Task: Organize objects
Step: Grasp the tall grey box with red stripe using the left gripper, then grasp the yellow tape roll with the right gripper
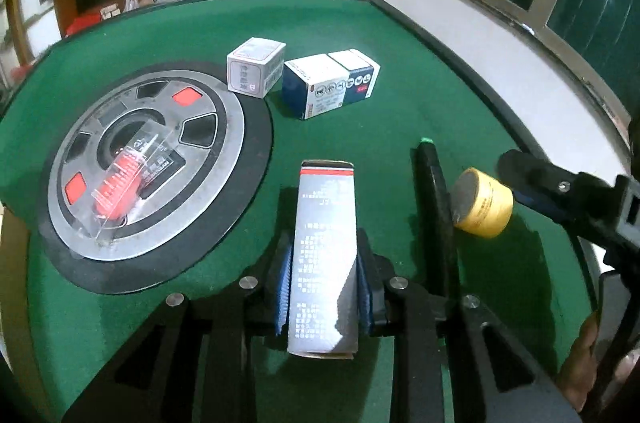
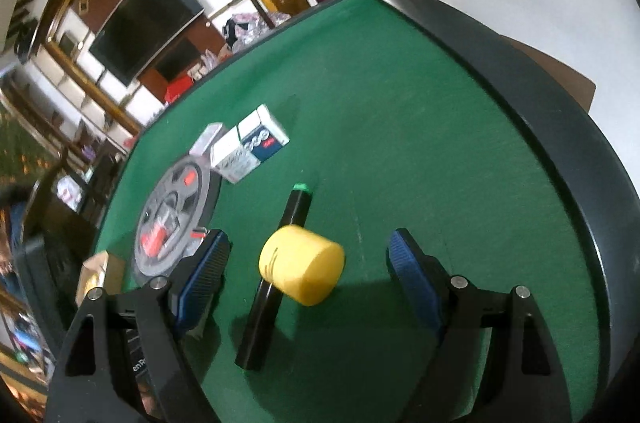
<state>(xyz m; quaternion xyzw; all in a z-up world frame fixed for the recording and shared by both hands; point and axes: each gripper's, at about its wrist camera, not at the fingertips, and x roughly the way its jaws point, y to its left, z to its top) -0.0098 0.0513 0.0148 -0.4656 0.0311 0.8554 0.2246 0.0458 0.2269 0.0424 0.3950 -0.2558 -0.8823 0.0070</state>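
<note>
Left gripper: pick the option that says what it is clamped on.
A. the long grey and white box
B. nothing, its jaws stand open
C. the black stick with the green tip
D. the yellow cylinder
A: in the left wrist view the left gripper has both blue pads pressed against the sides of the long grey and white box.

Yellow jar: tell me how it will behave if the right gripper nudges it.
The yellow jar lies on its side, so it would probably roll. The black bar beside it may block it. It looks rigid, so the open right gripper could likely clamp it.
</note>
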